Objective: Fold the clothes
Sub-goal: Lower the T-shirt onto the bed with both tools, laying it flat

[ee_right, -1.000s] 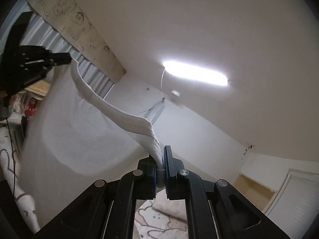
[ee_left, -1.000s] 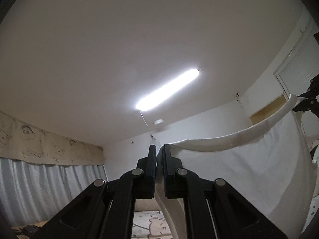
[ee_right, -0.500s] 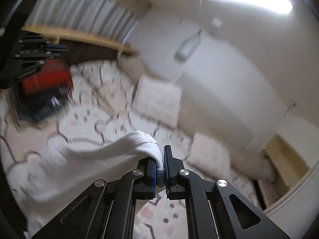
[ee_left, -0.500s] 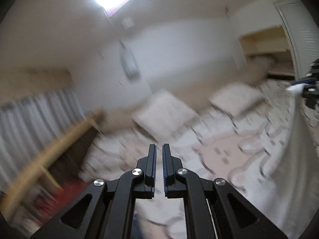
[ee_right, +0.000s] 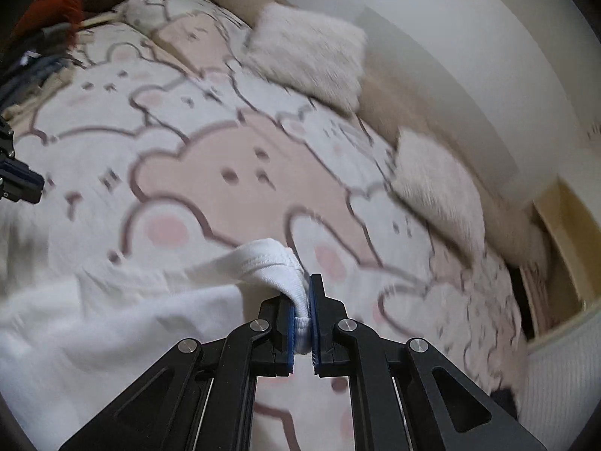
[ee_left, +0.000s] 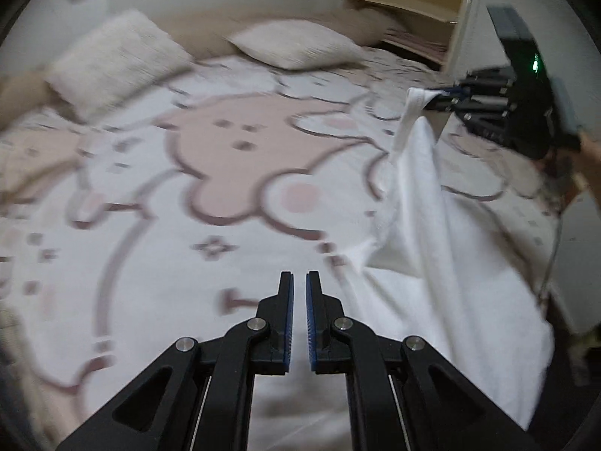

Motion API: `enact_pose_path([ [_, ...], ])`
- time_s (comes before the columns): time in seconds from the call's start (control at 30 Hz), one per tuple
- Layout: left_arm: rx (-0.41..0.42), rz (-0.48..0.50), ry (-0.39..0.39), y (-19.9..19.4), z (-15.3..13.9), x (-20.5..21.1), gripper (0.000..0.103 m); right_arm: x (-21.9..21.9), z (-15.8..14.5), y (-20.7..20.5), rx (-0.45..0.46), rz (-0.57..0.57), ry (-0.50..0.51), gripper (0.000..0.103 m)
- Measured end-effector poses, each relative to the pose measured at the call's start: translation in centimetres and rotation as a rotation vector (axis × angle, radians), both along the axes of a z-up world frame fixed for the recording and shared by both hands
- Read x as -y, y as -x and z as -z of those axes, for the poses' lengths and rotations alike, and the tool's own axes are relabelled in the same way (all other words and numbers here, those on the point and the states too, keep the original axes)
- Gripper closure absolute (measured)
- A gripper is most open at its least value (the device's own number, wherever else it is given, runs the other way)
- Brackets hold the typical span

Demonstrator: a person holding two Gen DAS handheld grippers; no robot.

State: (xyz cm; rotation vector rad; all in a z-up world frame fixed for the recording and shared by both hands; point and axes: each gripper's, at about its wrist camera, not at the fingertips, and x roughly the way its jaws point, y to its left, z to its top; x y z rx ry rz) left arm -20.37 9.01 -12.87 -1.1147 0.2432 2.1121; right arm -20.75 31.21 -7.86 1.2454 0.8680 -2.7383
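Biggest thing in both views is the bed (ee_left: 124,263), covered w/ a cartoon-bear print sheet (ee_right: 233,173) in pink and white, blurred by motion. On it, toward the robot's right side, lies the white garment (ee_left: 443,285): left wrist cam shows most of it spread on the sheet near the bottom right, w/ one ribbed corner pulled up off the bed; right wrist cam shows only a bunched part (ee_right: 112,323) at lower left and that ribbed hem rising into the pads. Two fuzzy cream pillows (ee_left: 116,56) sit at the head of the bed; both cams catch them, the right one (ee_right: 311,52) closer up. Only the left cam shows the light wood shelf (ee_left: 405,3) past the bed and a bit of a person's hand (ee_left: 591,165) behind the other tool. Only the right cam shows dark clutter w/ something red (ee_right: 52,11) at top left, too blurred to tell. Right gripper (ee_right: 302,319): clamped on the garment's hem, fabric squeezed between the blue pads; seen from the side in the left cam (ee_left: 443,96) w/ the corner hanging from it. Left gripper (ee_left: 296,319): jaws nearly together, narrow gap, nothing in them, hovering over the sheet just beside the garment's edge; the right cam only catches its tip at the left edge (ee_right: 18,184).
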Motion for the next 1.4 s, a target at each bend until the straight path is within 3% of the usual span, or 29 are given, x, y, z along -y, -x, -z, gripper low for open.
enact_pose_path([
  [0.23, 0.159, 0.112, -0.052, 1.6, 2.7, -4.3, 0.093, -7.1, 3.9, -2.9, 0.070, 0.188, 0.081, 0.097],
  [0.27, 0.169, 0.115, -0.053, 1.6, 2.9, -4.6, 0.089, -7.8, 4.5, -3.6, 0.080, 0.213, 0.089, 0.097],
  [0.33, 0.172, 0.116, -0.046, 1.5, 3.0, -5.2, 0.056, -9.1, 5.5, -4.7, 0.098, 0.254, 0.109, 0.097],
  [0.4, 0.158, 0.110, -0.031, 1.3, 3.0, -5.8, 0.048, -10.2, 6.4, -5.9, 0.121, 0.292, 0.148, 0.097],
  [0.57, 0.143, 0.085, 0.015, 2.1, 3.7, -7.0, 0.047, -11.1, 8.3, -7.6, 0.162, 0.329, 0.188, 0.097],
  [0.73, 0.198, 0.083, 0.029, 2.7, 4.7, -7.7, 0.044, -10.9, 8.9, -8.0, 0.172, 0.327, 0.199, 0.097],
  [0.83, 0.202, 0.078, 0.032, 2.4, 4.7, -7.8, 0.048, -10.8, 8.8, -8.1, 0.170, 0.326, 0.203, 0.097],
  [0.87, 0.219, 0.074, 0.015, 2.4, 4.6, -7.7, 0.059, -10.8, 8.8, -8.1, 0.169, 0.325, 0.204, 0.097],
  [0.9, 0.252, 0.070, -0.007, 2.4, 4.7, -7.6, 0.087, -10.8, 8.7, -8.1, 0.169, 0.325, 0.206, 0.097],
  [0.93, 0.285, 0.068, -0.027, 2.4, 4.7, -7.5, 0.093, -10.7, 8.7, -8.1, 0.168, 0.324, 0.207, 0.097],
  [0.97, 0.307, 0.053, -0.052, 2.4, 4.6, -7.2, 0.093, -10.7, 8.6, -8.1, 0.168, 0.324, 0.208, 0.097],
  [1.17, 0.224, -0.058, -0.155, 2.0, 1.0, -3.8, 0.094, -10.0, 5.7, -8.2, 0.116, 0.293, 0.240, 0.097],
  [1.4, 0.038, -0.248, -0.243, 2.8, -6.5, 3.2, 0.094, -6.3, -2.1, -5.9, -0.011, 0.131, 0.345, 0.097],
])
